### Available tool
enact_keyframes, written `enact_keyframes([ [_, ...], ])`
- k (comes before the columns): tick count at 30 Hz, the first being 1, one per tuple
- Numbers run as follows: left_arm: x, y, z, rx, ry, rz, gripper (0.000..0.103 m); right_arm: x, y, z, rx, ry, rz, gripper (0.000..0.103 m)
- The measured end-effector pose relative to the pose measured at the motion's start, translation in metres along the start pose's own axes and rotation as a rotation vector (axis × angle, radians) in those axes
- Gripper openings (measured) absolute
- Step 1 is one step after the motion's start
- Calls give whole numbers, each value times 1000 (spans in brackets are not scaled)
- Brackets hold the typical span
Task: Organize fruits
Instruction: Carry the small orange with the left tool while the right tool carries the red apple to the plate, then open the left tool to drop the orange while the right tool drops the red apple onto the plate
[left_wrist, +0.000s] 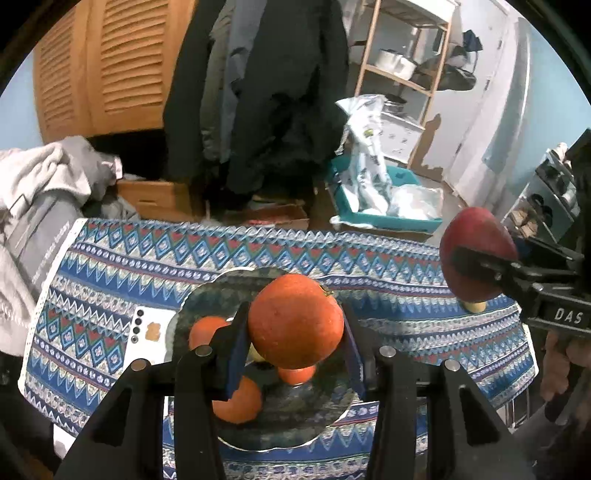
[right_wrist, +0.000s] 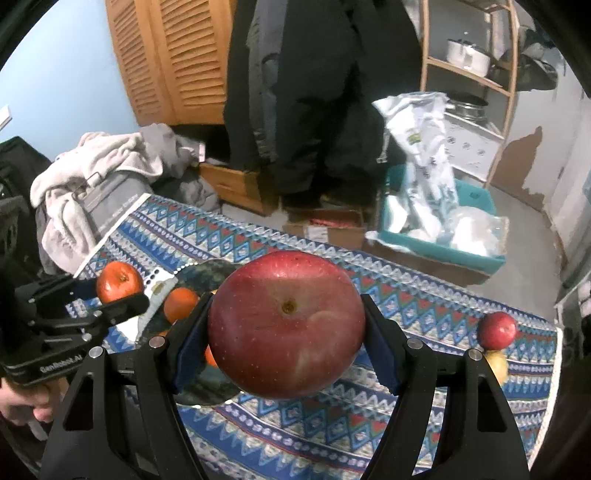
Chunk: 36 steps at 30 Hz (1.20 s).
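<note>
While the left gripper (left_wrist: 295, 328) clamps an orange (left_wrist: 295, 321) above the dark plate (left_wrist: 295, 424), the right gripper (right_wrist: 286, 332) grips a red apple (right_wrist: 286, 325) (calyx toward camera) over bare patterned tablecloth (right_wrist: 424, 306), mid-table.

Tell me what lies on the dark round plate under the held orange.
Under the left tongs and their round orange, the dark glossy plate holds three smaller oranges and a pale yellowish fruit, mostly covered. Anything directly beneath is hidden.

On the blue zigzag-patterned tablecloth (left_wrist: 110, 266), the dark round plate (left_wrist: 207, 295) holding small oranges (left_wrist: 238, 404) lies left, a white phone (left_wrist: 147, 332) just beside its left rim, and a small red apple (right_wrist: 497, 329) far right.
</note>
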<state>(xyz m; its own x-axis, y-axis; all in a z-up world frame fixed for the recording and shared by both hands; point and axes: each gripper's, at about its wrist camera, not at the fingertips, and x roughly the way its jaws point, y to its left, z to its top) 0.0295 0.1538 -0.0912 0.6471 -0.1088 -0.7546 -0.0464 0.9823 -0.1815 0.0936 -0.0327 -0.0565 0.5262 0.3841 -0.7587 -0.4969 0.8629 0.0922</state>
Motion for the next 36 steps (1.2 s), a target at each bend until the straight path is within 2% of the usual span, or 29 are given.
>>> enact_keyframes([
  [11, 44, 35, -19, -68, 109, 25, 46, 54, 22, 3, -16, 86, 53, 75],
  [22, 64, 41, -26, -96, 158, 33, 47, 103, 25, -10, 6, 190, 87, 75],
  [32, 84, 40, -38, -103, 218, 31, 47, 130, 33, -19, 13, 251, 111, 75],
  [36, 85, 39, -41, -111, 224, 17, 51, 137, 33, -21, 30, 267, 125, 75],
])
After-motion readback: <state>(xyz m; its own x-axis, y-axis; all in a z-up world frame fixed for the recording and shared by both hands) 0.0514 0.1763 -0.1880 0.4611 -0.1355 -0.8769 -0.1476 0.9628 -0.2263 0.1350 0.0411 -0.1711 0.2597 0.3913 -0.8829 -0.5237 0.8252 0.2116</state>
